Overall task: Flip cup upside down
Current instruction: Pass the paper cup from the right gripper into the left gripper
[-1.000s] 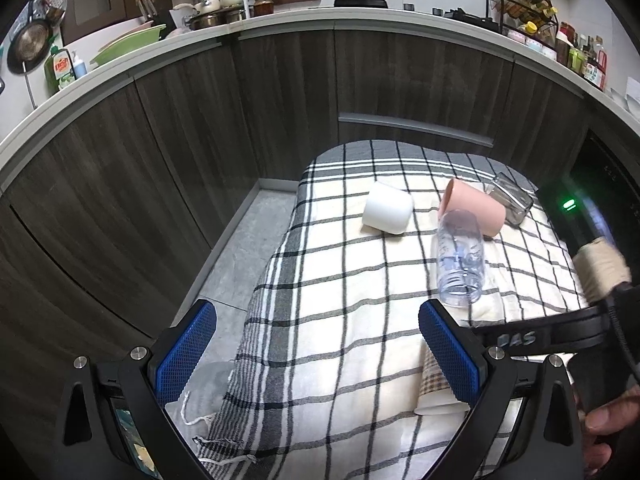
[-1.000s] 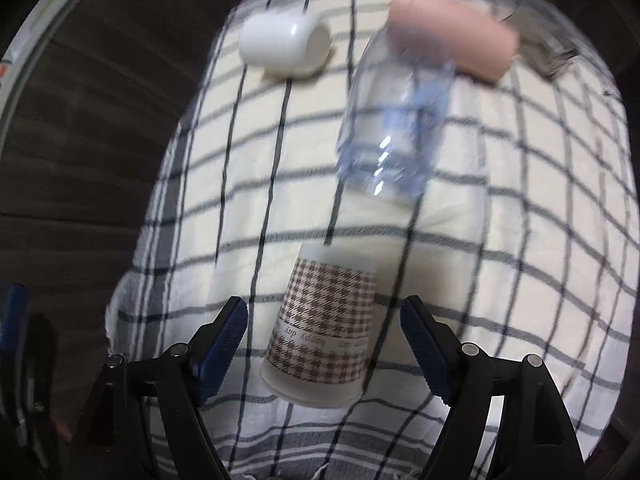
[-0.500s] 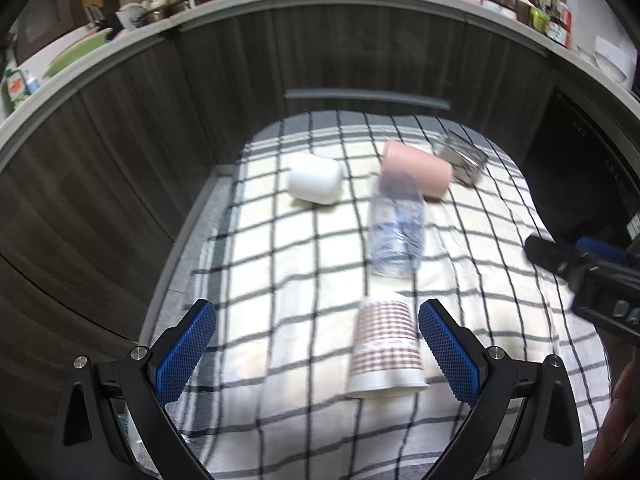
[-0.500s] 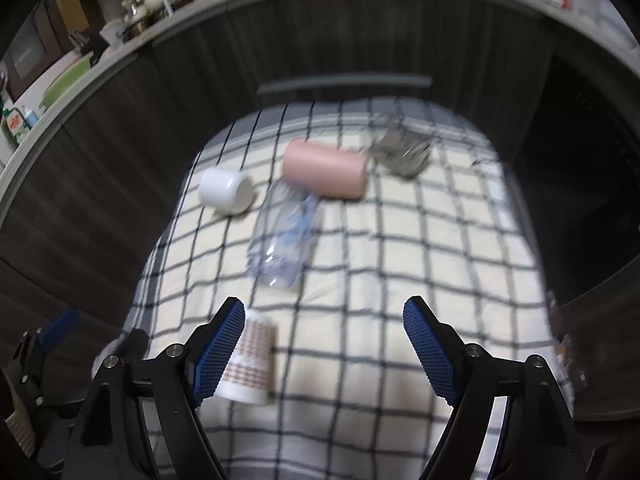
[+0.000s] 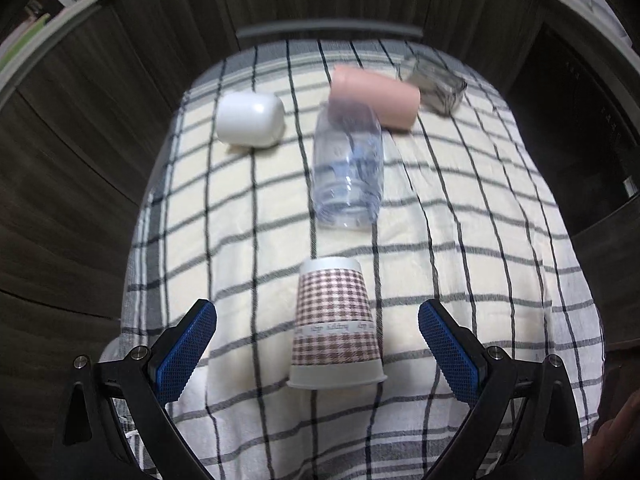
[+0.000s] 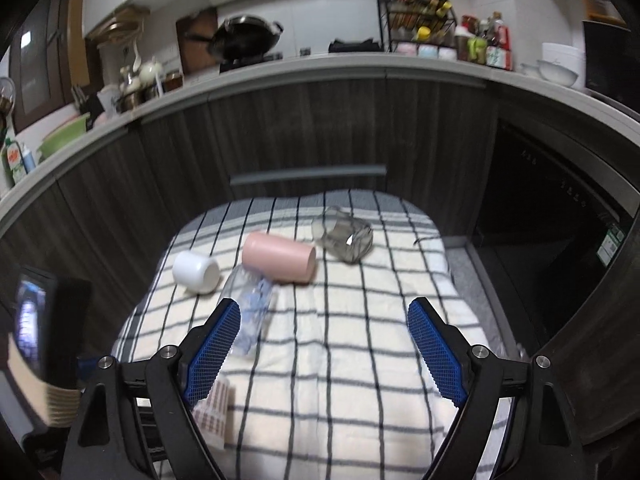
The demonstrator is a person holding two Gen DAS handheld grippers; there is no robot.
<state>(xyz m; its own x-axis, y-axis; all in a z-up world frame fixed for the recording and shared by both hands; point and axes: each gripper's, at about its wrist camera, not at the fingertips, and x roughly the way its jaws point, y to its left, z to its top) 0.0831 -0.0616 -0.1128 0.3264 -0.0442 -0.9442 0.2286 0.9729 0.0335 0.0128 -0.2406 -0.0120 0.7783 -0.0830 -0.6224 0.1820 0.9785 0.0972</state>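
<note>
Brown-checked paper cup [image 5: 335,324] already stands rim-down on the checked tabletop cloth [image 5: 460,216], between the wide-open, empty left gripper [image 5: 318,350]; the right gripper [image 6: 323,344], at 3 o'clock, is open and empty too, so the next move is probably only to withdraw.

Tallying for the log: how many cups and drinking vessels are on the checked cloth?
5: checked paper cup upside down nearest; clear plastic cup lying mid-cloth; white cup far left; pink cup and glass far right, all on their sides.

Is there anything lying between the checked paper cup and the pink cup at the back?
Yes: a clear plastic bottle lies on its side between the checked paper cup and the pink cup, seen best in the left wrist view.
</note>
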